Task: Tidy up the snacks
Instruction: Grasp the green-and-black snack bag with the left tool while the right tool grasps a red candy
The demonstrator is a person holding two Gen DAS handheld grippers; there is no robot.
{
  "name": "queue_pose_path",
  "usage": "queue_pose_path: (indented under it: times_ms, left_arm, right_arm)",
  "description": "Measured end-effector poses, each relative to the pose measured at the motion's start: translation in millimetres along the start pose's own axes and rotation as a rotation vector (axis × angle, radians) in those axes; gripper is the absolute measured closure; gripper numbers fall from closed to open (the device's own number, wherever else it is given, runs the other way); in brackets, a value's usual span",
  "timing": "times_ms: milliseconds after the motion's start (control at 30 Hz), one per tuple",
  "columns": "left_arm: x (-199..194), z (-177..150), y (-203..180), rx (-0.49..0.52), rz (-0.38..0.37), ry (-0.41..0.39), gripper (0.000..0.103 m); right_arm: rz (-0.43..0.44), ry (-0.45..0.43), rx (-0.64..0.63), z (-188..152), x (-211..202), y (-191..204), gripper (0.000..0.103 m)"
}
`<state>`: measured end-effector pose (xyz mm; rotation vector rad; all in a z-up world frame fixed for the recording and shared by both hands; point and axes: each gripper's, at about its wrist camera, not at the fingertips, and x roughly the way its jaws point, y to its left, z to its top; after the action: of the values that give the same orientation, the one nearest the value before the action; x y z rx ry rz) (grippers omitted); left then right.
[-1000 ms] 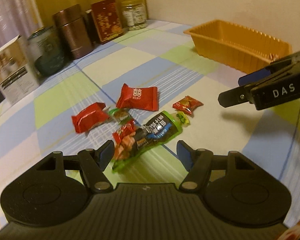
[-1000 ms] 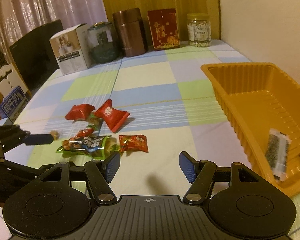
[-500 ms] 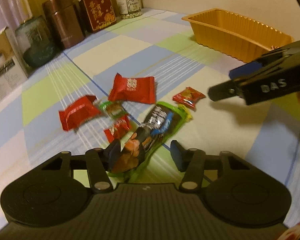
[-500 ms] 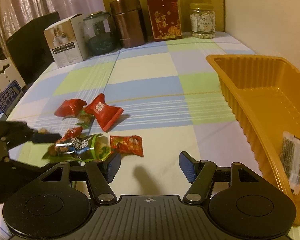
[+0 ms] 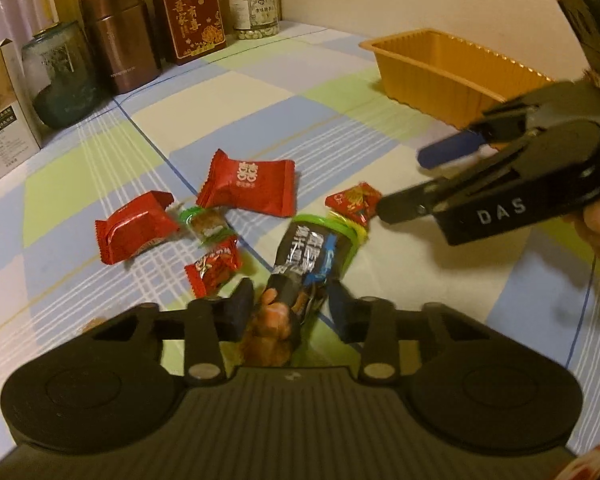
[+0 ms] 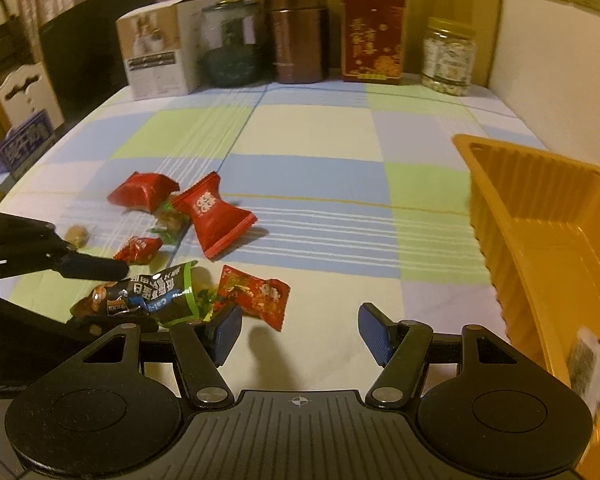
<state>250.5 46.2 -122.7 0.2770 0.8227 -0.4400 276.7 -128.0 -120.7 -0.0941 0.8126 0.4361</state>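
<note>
My left gripper (image 5: 290, 308) is shut on the near end of a black and green snack pouch (image 5: 312, 252), which also shows in the right wrist view (image 6: 156, 294). Several red wrapped snacks lie around it: a large red packet (image 5: 248, 188), a red foil one (image 5: 134, 228), a small red one (image 5: 214, 270) and a small red candy (image 5: 354, 202). My right gripper (image 6: 300, 330) is open and empty, just right of that candy (image 6: 256, 294). An orange tray (image 6: 540, 248) stands at the right with a dark packet (image 6: 586, 364) inside.
Along the table's back edge stand a white box (image 6: 160, 60), a glass jar (image 6: 230, 46), a brown canister (image 6: 298, 32), a red box (image 6: 372, 38) and a clear jar (image 6: 448, 58). A small brown piece (image 6: 77, 235) lies at the left.
My left gripper moved forward and closed on the pouch's near end. My right gripper moved left toward the small red candy and stayed open.
</note>
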Motion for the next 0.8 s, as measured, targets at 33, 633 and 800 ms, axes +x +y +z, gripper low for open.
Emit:
queue_pose_path:
  times_ms: [33,633,800]
  left_arm:
    - [-2,-1,0,-0.007,-0.001,0.007,0.069]
    - [-19,-18,9,-0.172,0.08,0.007,0.071]
    - [-15,-20,12,-0.196,0.062,0.002,0.07]
  right_arm:
    - [0.01,-0.007,-0.016,1,1,0,0.038]
    - [0.122,0.0,-0.125,11,31,6,0.054]
    - [0.123,0.012,-0.093,11,25,2,0.064]
